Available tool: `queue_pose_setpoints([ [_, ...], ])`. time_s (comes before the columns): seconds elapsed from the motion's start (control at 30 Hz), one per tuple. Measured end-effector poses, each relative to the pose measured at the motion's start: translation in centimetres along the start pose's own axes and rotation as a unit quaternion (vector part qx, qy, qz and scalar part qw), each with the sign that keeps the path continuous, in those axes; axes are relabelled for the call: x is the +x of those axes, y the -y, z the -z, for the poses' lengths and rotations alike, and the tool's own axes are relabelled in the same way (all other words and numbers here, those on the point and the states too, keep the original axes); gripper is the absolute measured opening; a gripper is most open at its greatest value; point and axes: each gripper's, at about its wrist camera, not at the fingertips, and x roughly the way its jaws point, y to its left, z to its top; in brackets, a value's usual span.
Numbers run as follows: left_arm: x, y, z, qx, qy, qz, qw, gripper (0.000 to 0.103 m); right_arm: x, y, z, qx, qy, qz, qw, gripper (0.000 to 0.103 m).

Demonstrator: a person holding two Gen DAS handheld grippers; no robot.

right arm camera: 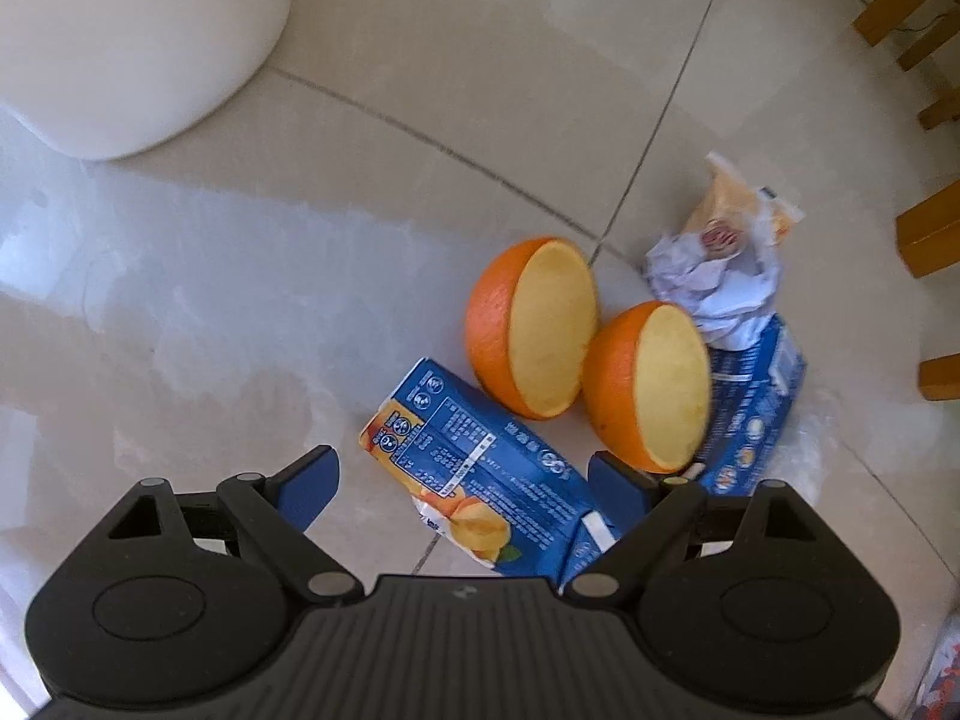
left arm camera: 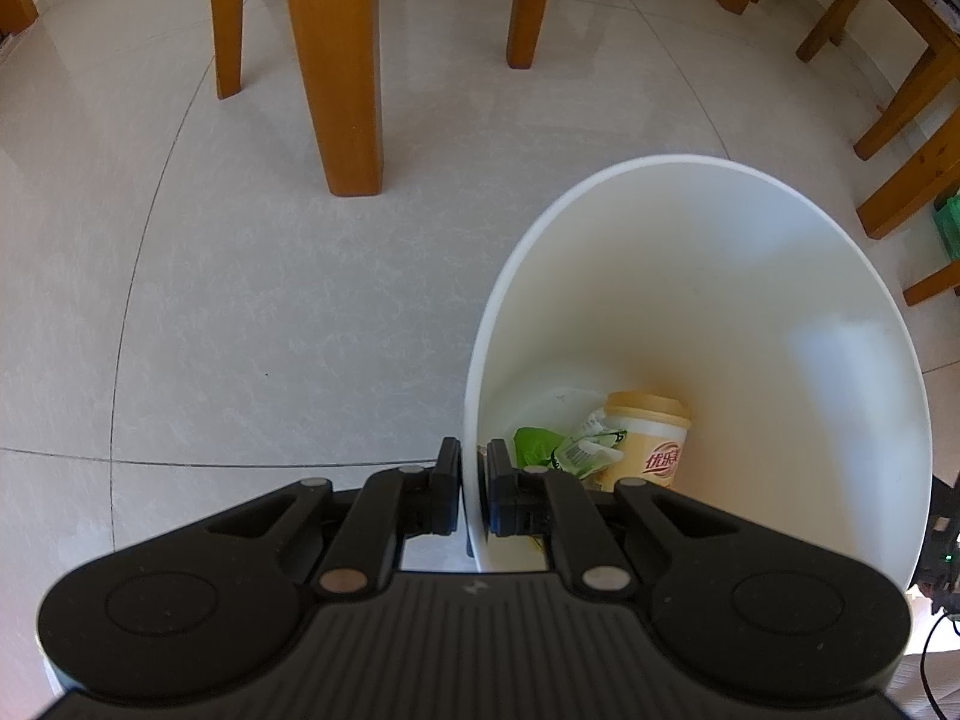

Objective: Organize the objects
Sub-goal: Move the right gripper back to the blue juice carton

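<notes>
Bin point(left arm camera: 690, 276) rim sits pinched between the closed left fingers point(left arm camera: 472, 489), cup point(left arm camera: 645, 441) inside. Right fingers point(right arm camera: 462, 492) gape wide over a carton point(right arm camera: 480, 474); orange halves point(right arm camera: 534, 324) lie at one o'clock.

The matte black plastic left gripper point(left arm camera: 474, 489) has ribbed housing, silver rivets and black pads; the matching black right gripper point(right arm camera: 465, 480) wears blue fingertip pads point(right arm camera: 309, 486).

Left claw point(left arm camera: 474, 489) pinches the white bin point(left arm camera: 720, 276) rim (cup point(left arm camera: 651, 441) and seemingly green wrappers point(left arm camera: 564, 450) inside).
</notes>
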Motion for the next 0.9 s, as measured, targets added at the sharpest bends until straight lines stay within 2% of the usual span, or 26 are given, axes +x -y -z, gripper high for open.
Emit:
queue_pose_setpoints([
  [0.07,0.0,0.0,0.1,-0.001,0.000,-0.001,1.0000,0.007,0.9,0.0,0.2,0.000,-0.005,0.005,1.000,0.093],
  [0.17,0.0,0.0,0.0,-0.002,-0.001,0.000,1.0000,0.007,1.4,-0.2,0.6,-0.002,-0.005,0.009,1.000,0.098],
  [0.23,0.0,0.0,0.0,-0.002,-0.001,0.000,1.0000,0.007,1.3,-0.7,0.7,0.002,-0.020,-0.004,1.000,0.102],
  [0.3,0.0,0.0,0.0,-0.002,-0.001,0.000,1.0000,0.007,1.1,-1.4,0.9,0.003,-0.042,-0.036,0.998,0.103],
  [0.37,0.0,0.0,0.0,-0.003,0.000,0.000,1.0000,0.007,1.1,-2.3,1.0,0.011,-0.078,-0.091,0.993,0.103],
  [0.4,0.0,0.0,0.0,-0.003,0.000,0.001,1.0000,0.007,0.9,-2.8,1.1,0.007,-0.079,-0.104,0.991,0.102],
  [0.53,0.0,0.1,0.0,-0.003,-0.001,0.000,1.0000,0.007,0.0,-3.9,0.5,-0.064,-0.015,-0.012,0.998,0.101],
  [0.63,0.0,0.1,0.0,-0.002,0.000,0.001,1.0000,0.007,0.4,-2.6,-0.1,-0.061,-0.001,0.028,0.998,0.101],
  [0.77,-0.1,0.1,0.0,-0.004,-0.001,0.001,1.0000,0.007,2.1,-0.8,0.0,-0.039,-0.026,0.027,0.999,0.102],
  [0.9,0.0,0.1,0.0,-0.003,0.000,0.001,1.0000,0.007,3.0,-0.6,1.0,0.018,-0.075,-0.019,0.997,0.103],
])
